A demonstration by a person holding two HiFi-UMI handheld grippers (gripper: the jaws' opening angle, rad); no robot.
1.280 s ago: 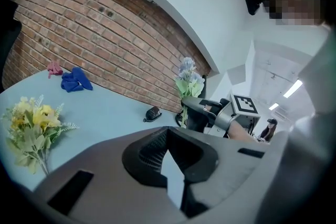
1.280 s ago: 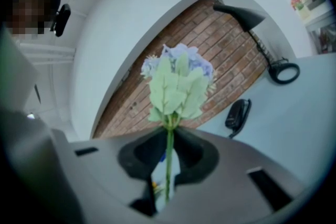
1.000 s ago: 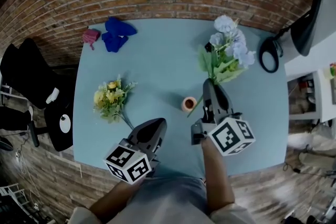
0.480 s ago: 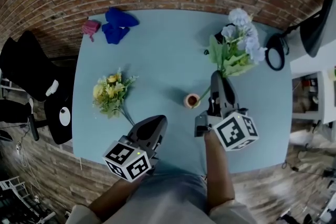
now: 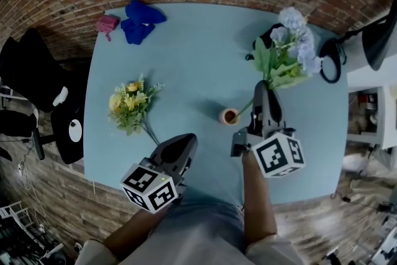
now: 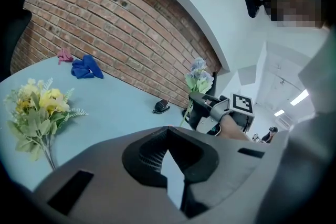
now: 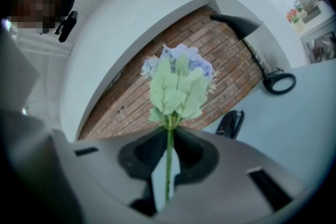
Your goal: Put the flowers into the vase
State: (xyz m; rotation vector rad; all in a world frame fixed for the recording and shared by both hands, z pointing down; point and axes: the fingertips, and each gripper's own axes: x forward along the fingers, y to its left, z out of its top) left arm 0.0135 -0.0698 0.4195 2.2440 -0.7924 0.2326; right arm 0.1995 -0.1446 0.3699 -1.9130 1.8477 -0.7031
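Note:
My right gripper [image 5: 265, 91] is shut on the green stem of the pale blue flower bunch [image 5: 290, 49], held above the table with the blooms toward the brick wall. In the right gripper view the stem runs up between the closed jaws to the blue flower bunch [image 7: 177, 84]. The stem's lower end hangs beside the small orange vase [image 5: 229, 116], which stands upright on the table just left of that gripper. A yellow flower bunch [image 5: 129, 106] lies on the table at the left; the same yellow flower bunch [image 6: 37, 112] shows left of my left gripper [image 5: 183, 144], which is shut and empty near the front edge.
A blue cloth [image 5: 140, 20] and a pink item [image 5: 107, 23] lie at the far left corner of the light blue table [image 5: 192, 65]. A small black object [image 5: 263, 41] sits behind the blue flowers. A black lamp [image 5: 329, 59] stands off the right edge; a brick wall runs behind.
The right gripper has drifted slightly away toward the wall with the blue flowers. The left gripper has stayed where it was.

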